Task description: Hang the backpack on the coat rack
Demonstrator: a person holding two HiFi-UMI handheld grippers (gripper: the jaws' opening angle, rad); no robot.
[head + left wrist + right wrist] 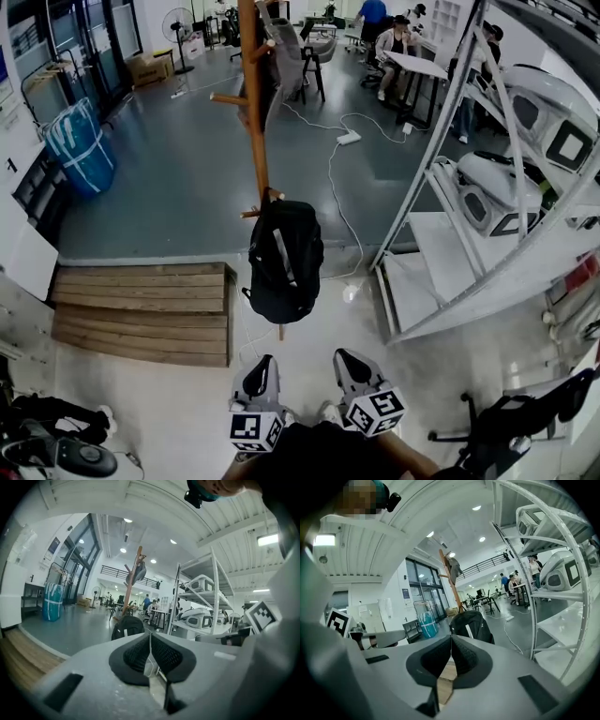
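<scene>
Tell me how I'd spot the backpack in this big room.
Find the tall wooden coat rack between the wooden steps and the white shelving. The backpack hangs from a low peg on it: black, with one pale stripe down its front.

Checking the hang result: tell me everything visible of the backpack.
The backpack is black, soft and fabric-looking, rounded on top, with a light strip down its front and a strap loop at its lower left edge. It hangs upright by its top from a low peg of the wooden coat rack, against the pole, whose lower end shows below it. The left gripper and right gripper, both shut and empty, are apart from it.
</scene>
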